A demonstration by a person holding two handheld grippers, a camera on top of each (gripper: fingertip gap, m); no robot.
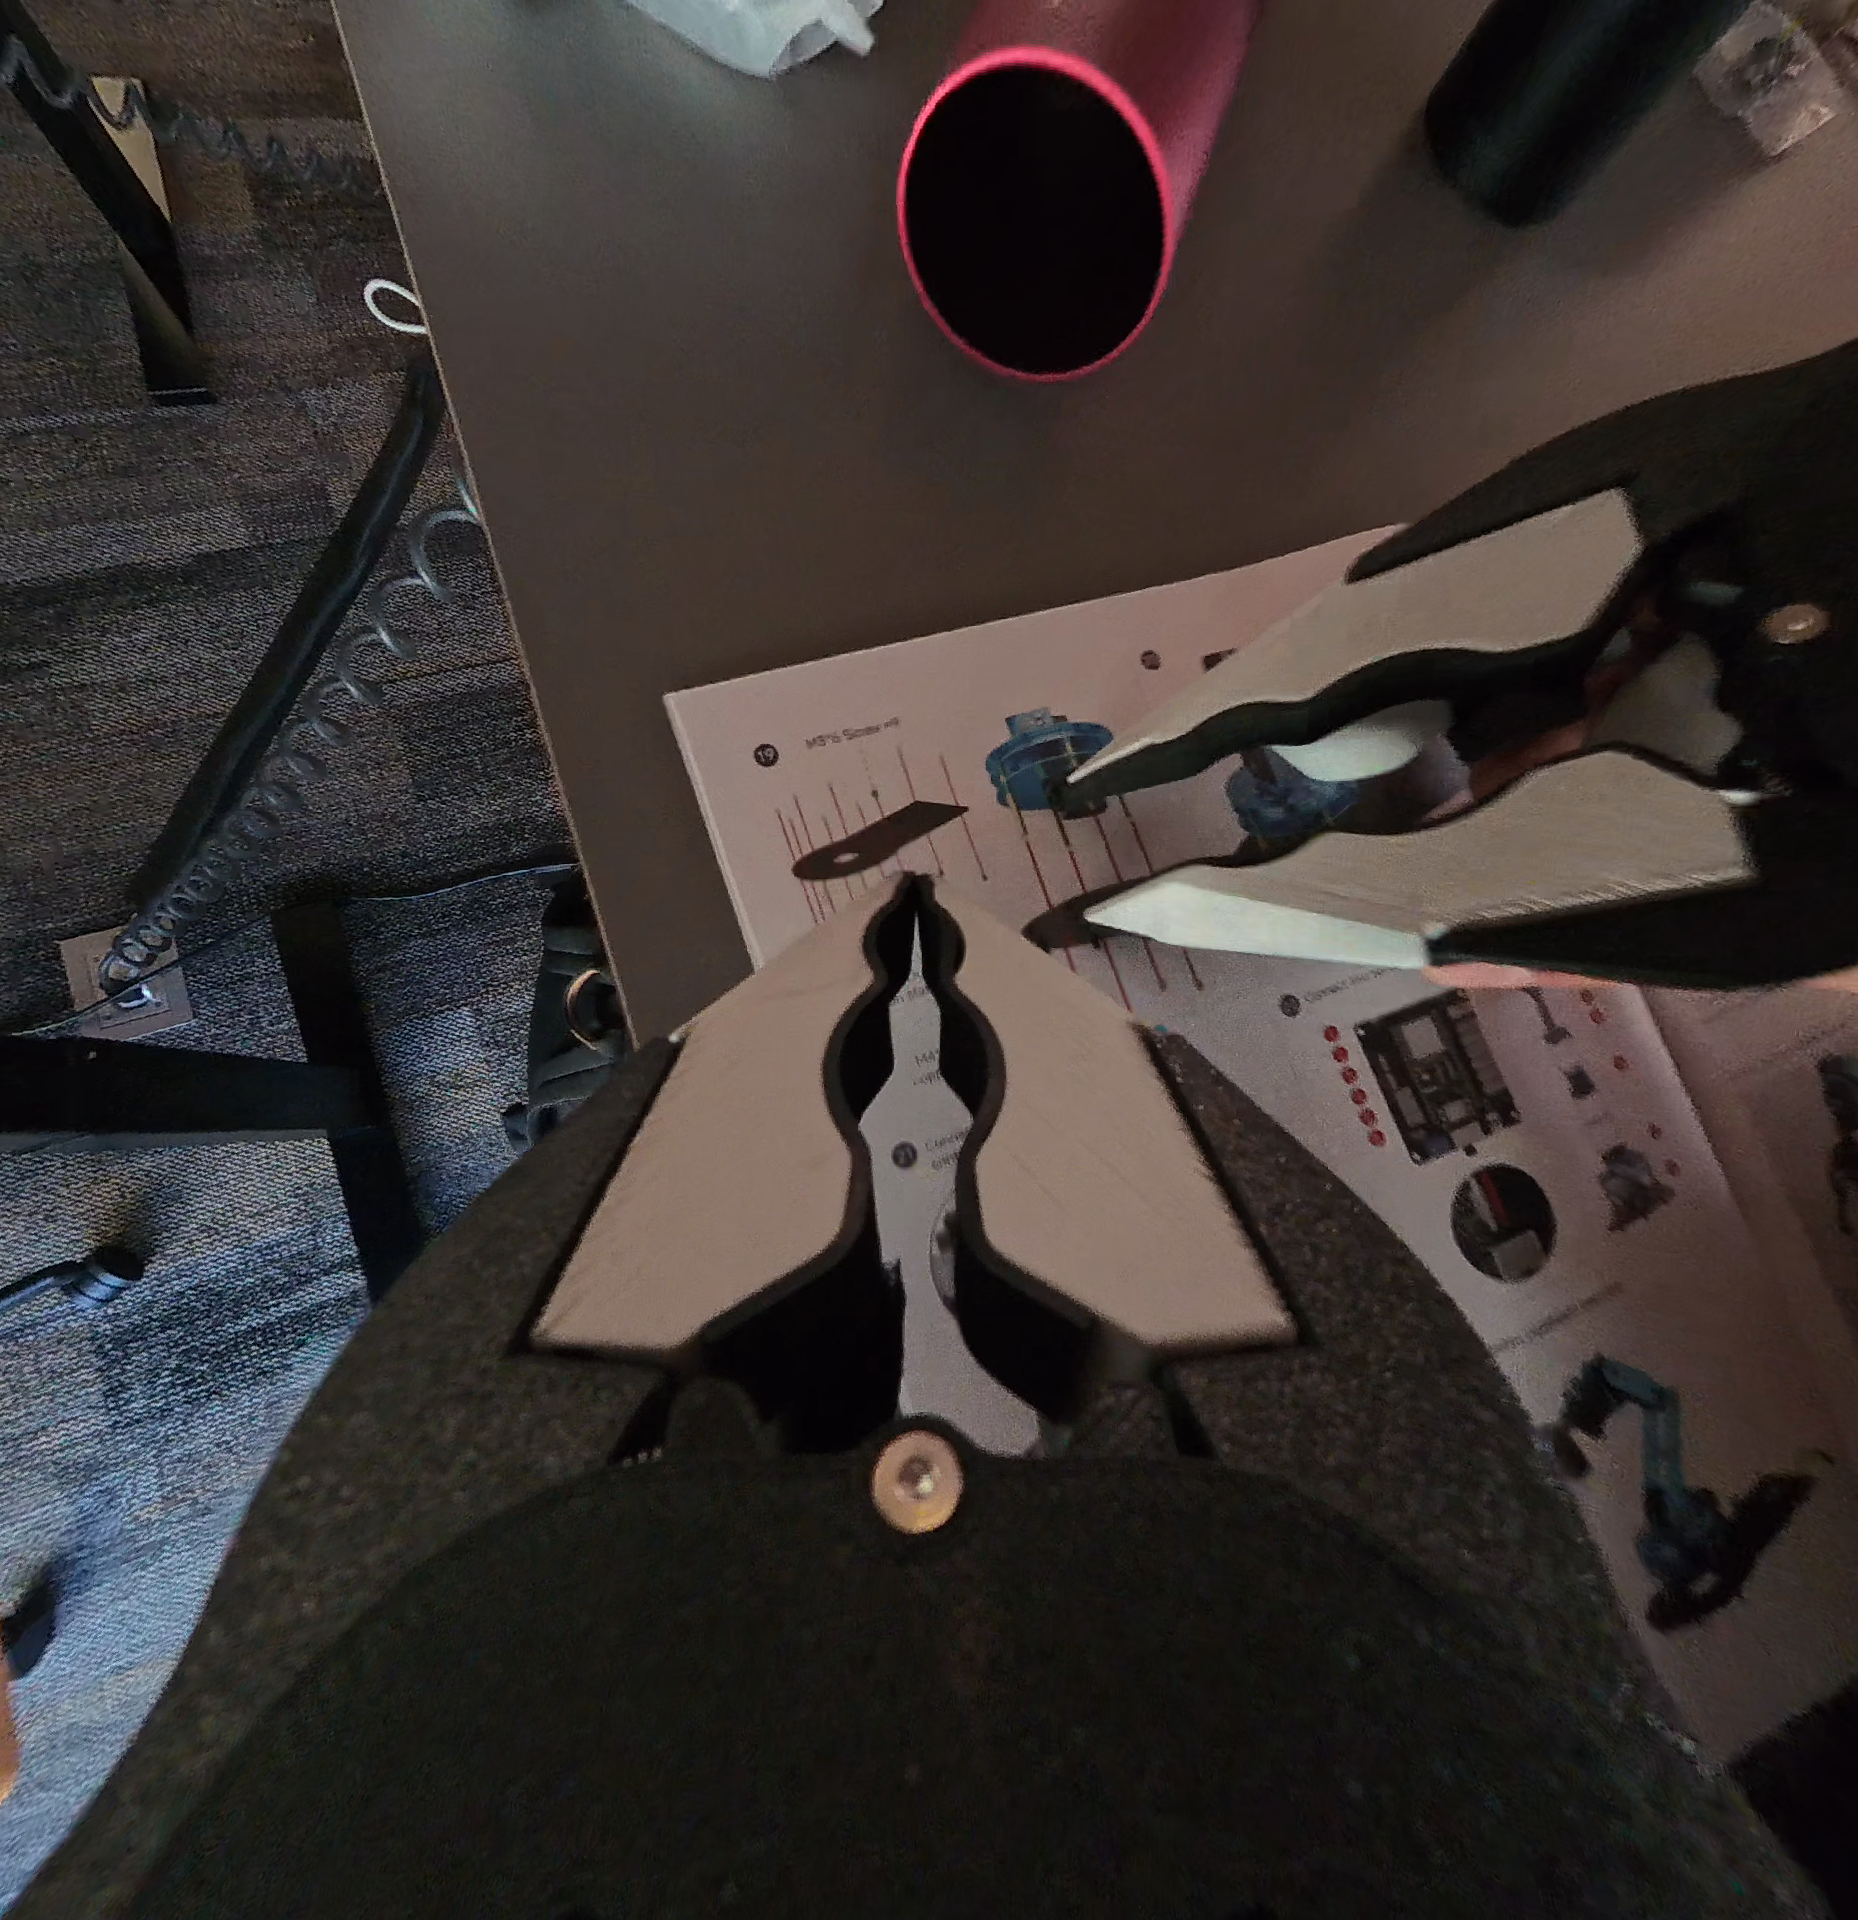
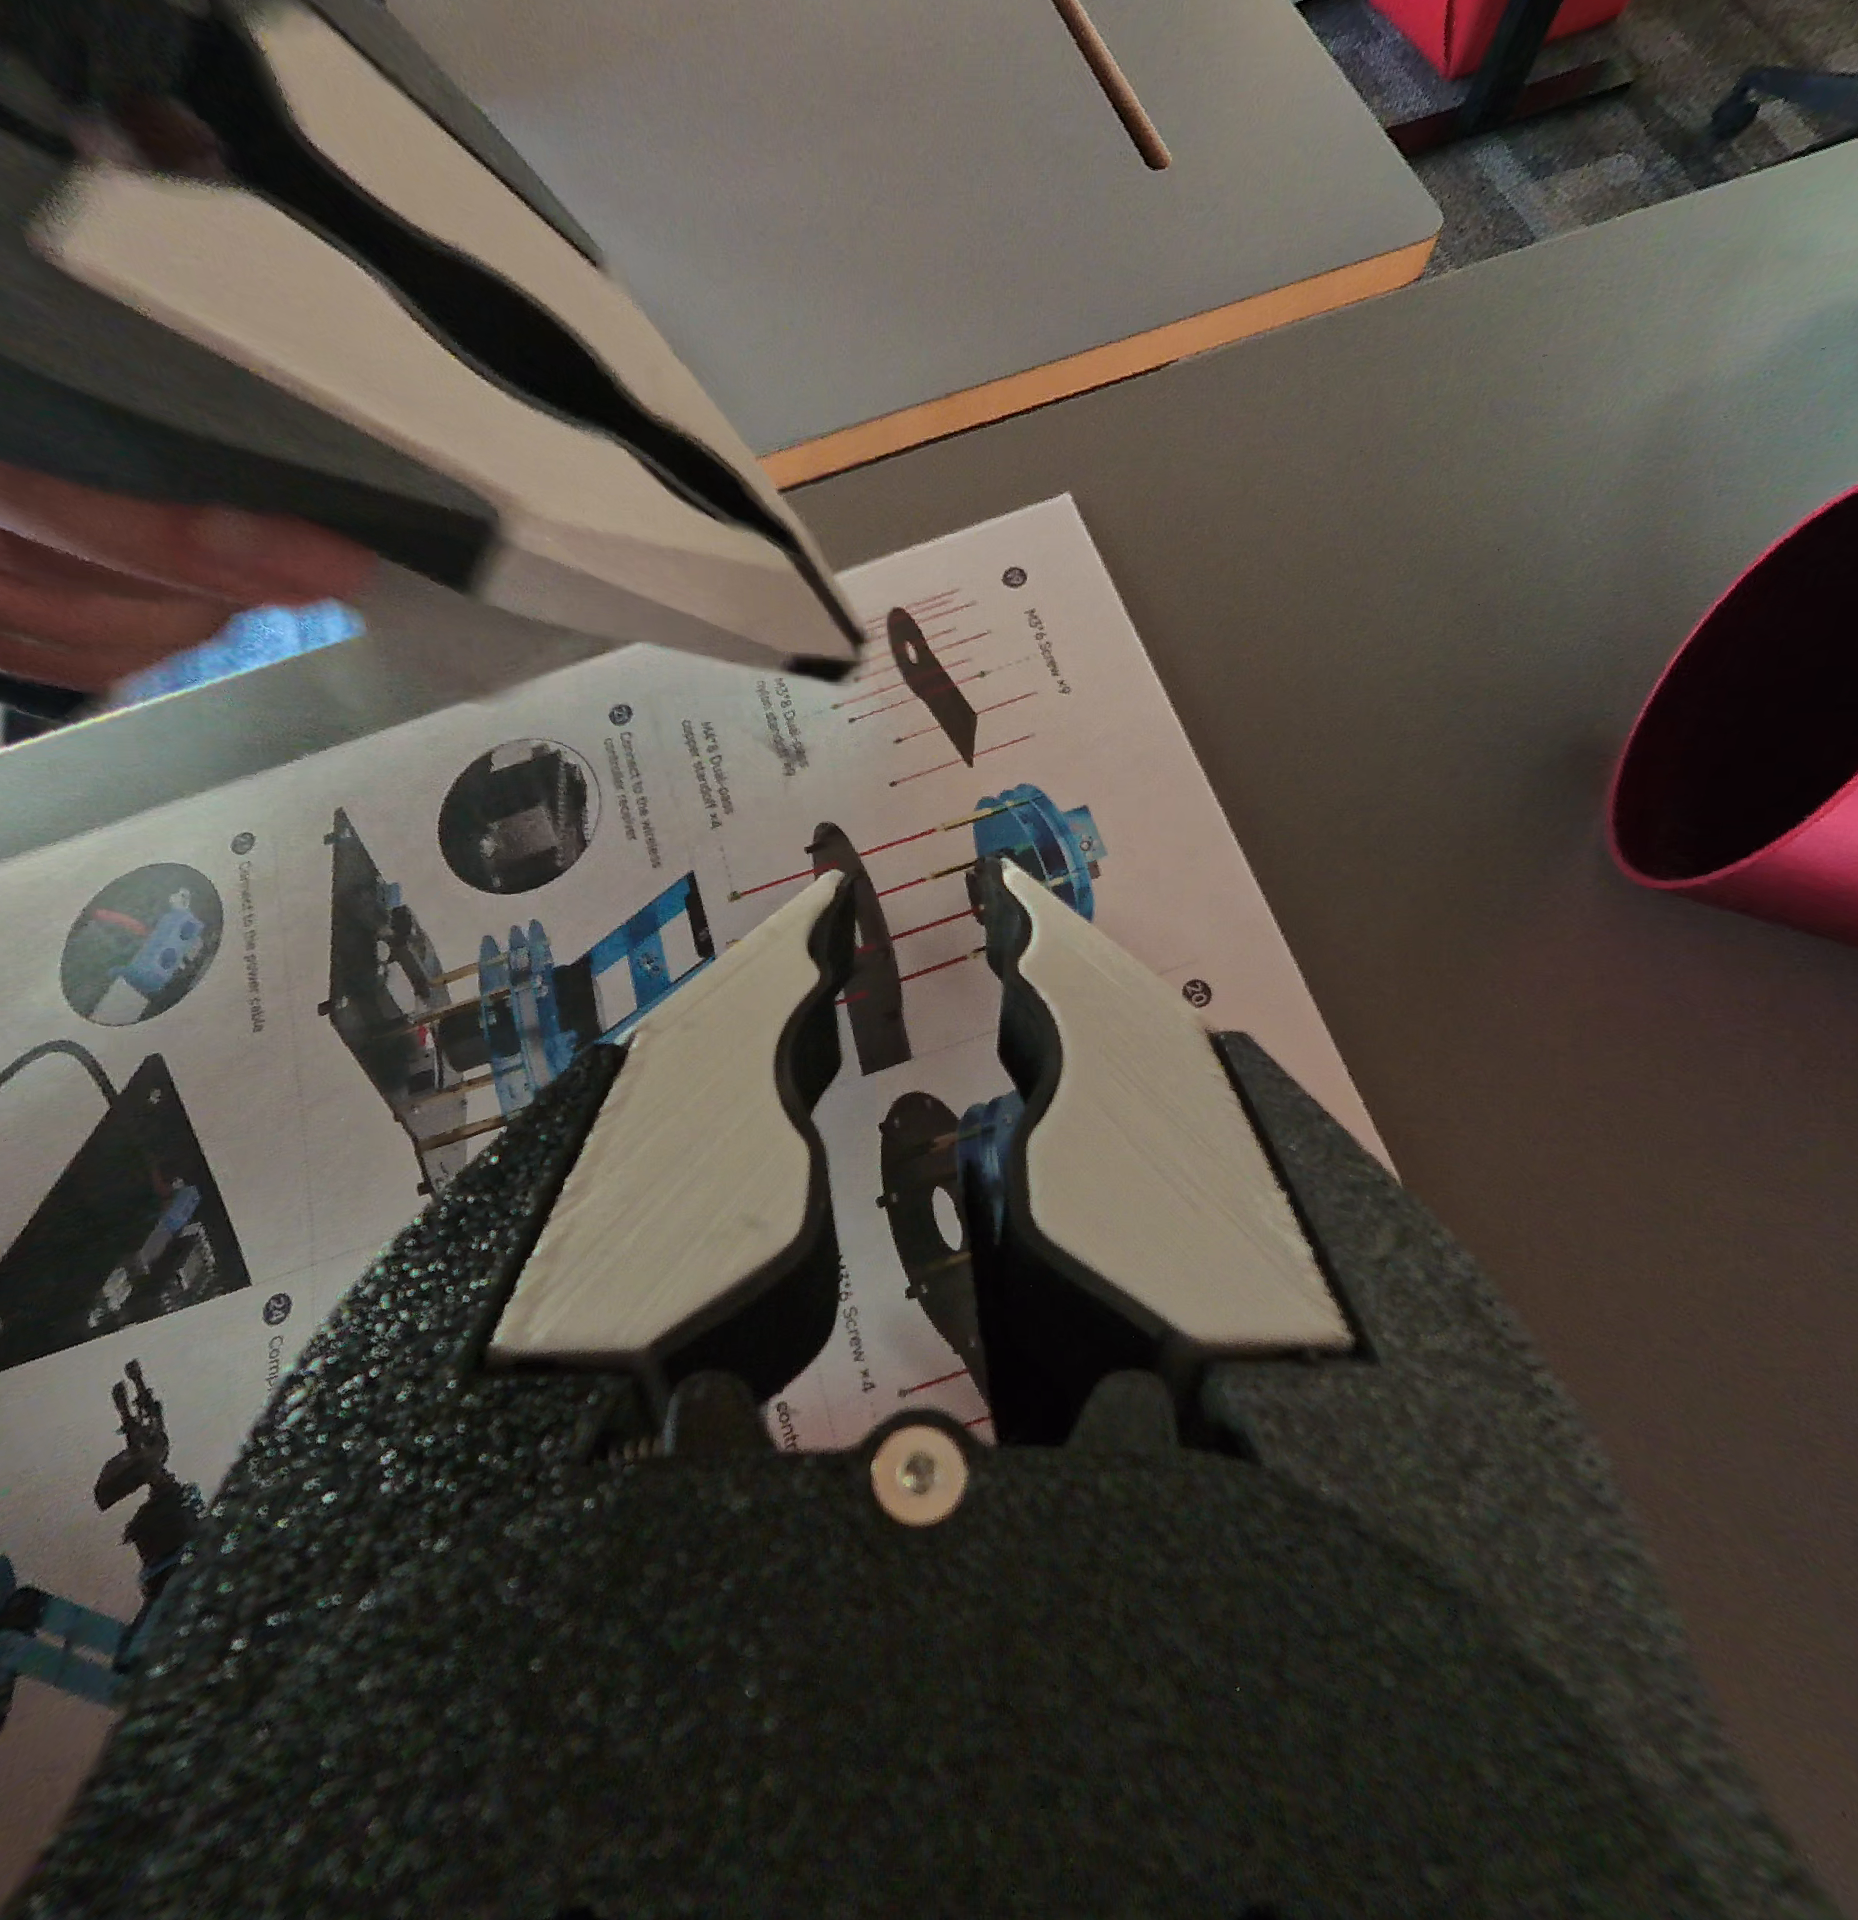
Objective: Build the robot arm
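grippers first: the left gripper [image 1: 917, 883], black-bodied with pale grey finger plates, has its tips pressed together with nothing visible between them, poised over the top left part of a white printed instruction sheet with coloured assembly pictures [image 1: 1424, 1195] that lies flat on the dark grey table [image 1: 696, 468]. whether the tips touch the paper or hang just above it cannot be told. the right gripper [image 2: 920, 883] stands spread, its jaws parted by a clear gap and holding nothing, above the same instruction sheet [image 2: 281, 1039] near a printed blue part; in the left wrist view it [image 1: 1070, 852] comes in from the right with both tips low over the page, and contact there is also unclear

progress is hard to judge: the sheet looks flat, unfolded and ungripped, so nothing appears lifted or moved, and any handling of it seems yet to be done

near the sheet's far side a magenta-pink metal tube with a dark open mouth [image 1: 1039, 208] lies on the table; only a part of its rim shows in the right wrist view [image 2: 1756, 748]. a black cylinder [image 1: 1559, 104] and a crumpled clear plastic wrap [image 1: 759, 31] are cut off at the top edge. a second grey board with a tan edge and a slot [image 2: 1008, 208] lies beyond the table. a blurred hand [image 2: 146, 582] behind the left gripper is hard to make out
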